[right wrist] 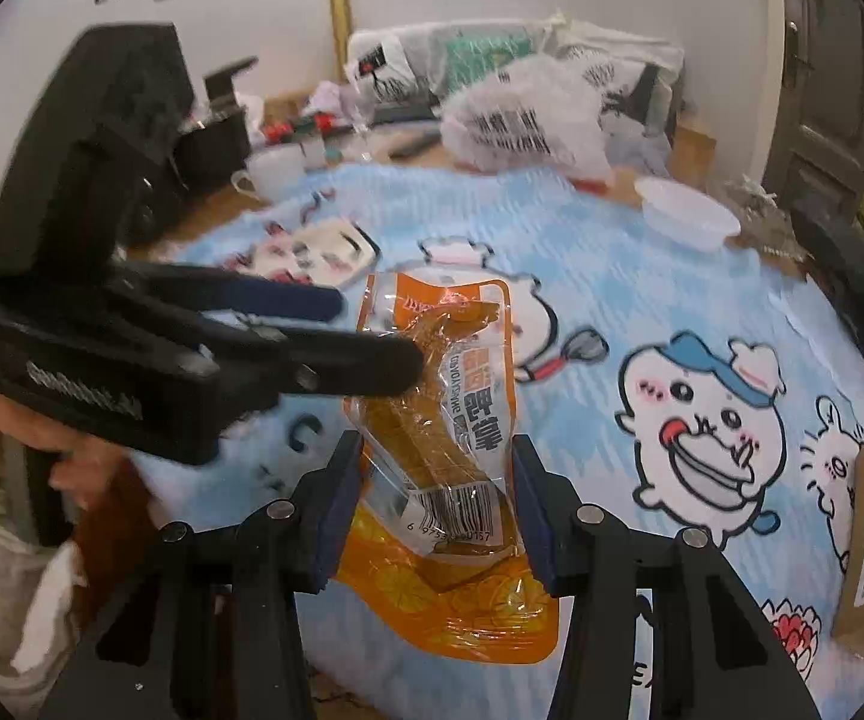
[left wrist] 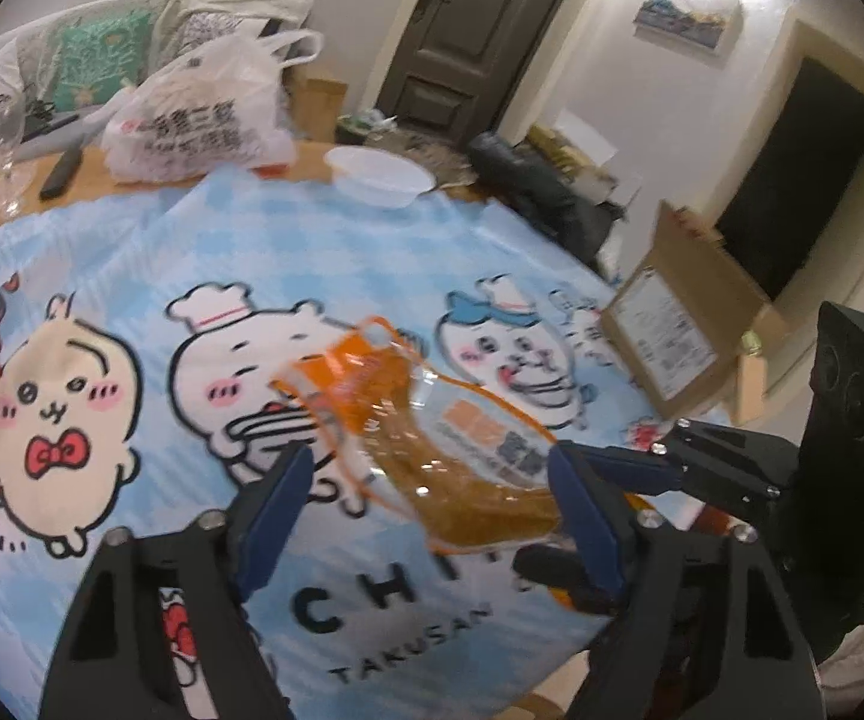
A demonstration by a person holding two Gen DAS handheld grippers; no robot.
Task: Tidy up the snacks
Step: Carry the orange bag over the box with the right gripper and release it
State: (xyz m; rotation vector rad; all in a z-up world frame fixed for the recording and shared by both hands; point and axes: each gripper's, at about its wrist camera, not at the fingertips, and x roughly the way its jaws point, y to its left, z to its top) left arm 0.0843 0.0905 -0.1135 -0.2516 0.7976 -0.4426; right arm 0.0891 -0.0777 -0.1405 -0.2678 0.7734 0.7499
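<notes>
The orange packet [right wrist: 432,420] hangs above the blue cartoon cloth [right wrist: 642,276], held up off it, its barcode end low and its orange top tilted away in the right wrist view. The right gripper [right wrist: 437,495] brackets the packet's lower part: both blue pads stand at its two edges, the left pad touching the clear film and the right pad at the opposite edge, so the fingers look closed on the packet at a middling width. The left gripper [right wrist: 372,330] reaches in from the side at the packet's upper half; in its own view [left wrist: 432,498] the fingers stand wide, the packet [left wrist: 432,420] between them, the right pad against its lower corner and the left pad clear of it, so it is spread and not pinching. The second packet [right wrist: 450,606], orange with lemon slices, lies flat on the cloth directly under the right gripper. Beyond, the cloth is bare across its middle. A white bowl [left wrist: 379,175] sits at its far edge, a plastic bag [left wrist: 204,114] beside that, and a cardboard box [left wrist: 681,324] stands off the cloth's right edge.
</notes>
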